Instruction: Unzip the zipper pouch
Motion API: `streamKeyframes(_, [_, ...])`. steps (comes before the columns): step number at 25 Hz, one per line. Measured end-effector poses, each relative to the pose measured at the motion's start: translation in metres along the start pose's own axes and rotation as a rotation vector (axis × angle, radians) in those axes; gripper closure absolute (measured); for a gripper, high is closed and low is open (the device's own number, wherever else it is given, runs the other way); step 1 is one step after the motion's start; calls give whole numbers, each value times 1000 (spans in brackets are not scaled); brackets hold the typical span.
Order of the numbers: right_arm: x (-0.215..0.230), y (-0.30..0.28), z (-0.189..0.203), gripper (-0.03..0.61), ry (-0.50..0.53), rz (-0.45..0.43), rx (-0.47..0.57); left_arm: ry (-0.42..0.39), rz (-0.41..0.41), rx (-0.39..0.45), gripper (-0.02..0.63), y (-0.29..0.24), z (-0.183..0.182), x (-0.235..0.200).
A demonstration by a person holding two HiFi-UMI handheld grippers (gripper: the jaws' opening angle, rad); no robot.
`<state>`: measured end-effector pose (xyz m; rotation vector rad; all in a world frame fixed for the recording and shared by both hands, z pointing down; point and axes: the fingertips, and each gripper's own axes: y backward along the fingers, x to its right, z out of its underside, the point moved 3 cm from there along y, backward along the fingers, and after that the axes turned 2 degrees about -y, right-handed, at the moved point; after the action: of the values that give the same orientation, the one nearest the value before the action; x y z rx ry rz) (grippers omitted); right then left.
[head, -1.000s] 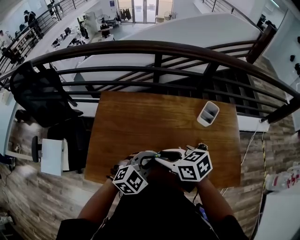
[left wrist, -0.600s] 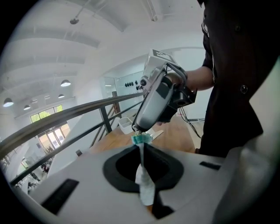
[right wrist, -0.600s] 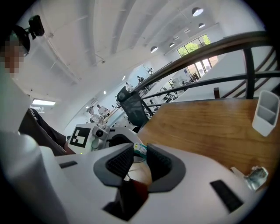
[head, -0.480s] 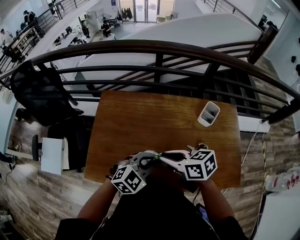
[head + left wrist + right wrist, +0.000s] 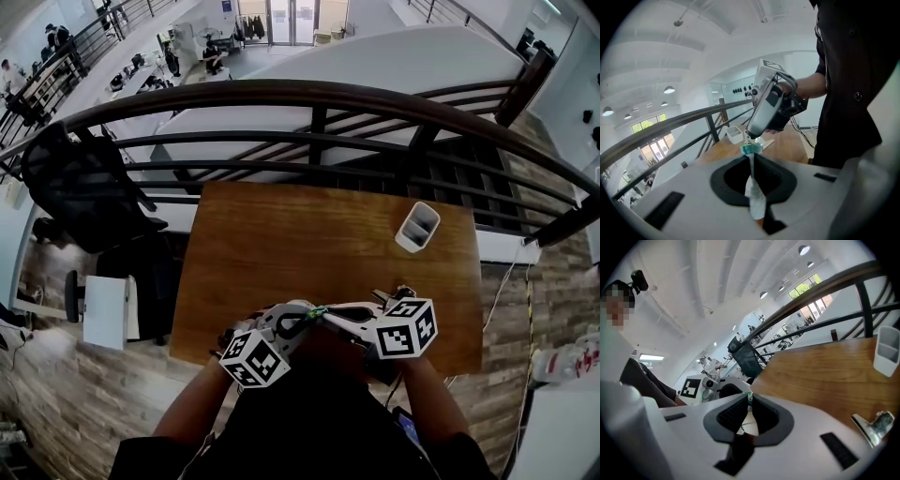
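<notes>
- Holding the pouch [image 5: 753, 197] is the left gripper [image 5: 751, 157], its claw pressed tight on the thin pale edge. The pouch hangs in the air between the two grippers, over the near side of the table [image 5: 309, 234], close to the person
- If the left claw has only a little of that edge, I think a pull from the other side could slide the pouch out, and it would drop
- In the middle, the blue-green bit [image 5: 750, 149] at the top of the pouch is very small. I think it is the zipper tab, but I cannot be sure
- The right gripper [image 5: 750, 400] has its claw nearly together, pinching the blue-green bit. If it only nips the tip, it may slip off when pulled, and the zipper would stay shut
- A pull that goes sideways and not along the zipper could jam it or crumple the pouch
- Since a second ago the left gripper has stayed put, with the same tight hold
- The right claw has just been closing on the blue-green bit, and the marker cube [image 5: 408, 328] on that gripper has turned a little and moved a bit to the right
- The white cup [image 5: 416, 228] far right on the table has not moved
</notes>
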<state>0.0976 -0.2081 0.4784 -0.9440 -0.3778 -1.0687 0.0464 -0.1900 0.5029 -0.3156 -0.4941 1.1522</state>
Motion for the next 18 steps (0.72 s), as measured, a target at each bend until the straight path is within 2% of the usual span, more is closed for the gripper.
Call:
streamKeyframes(9, [3, -1, -1, 580, -20, -1, -7, 1, -7, 17, 597, 2, -3, -2])
streamKeyframes(18, [18, 9, -2, 581, 1, 60, 9, 18, -36, 36, 597, 3, -4, -9])
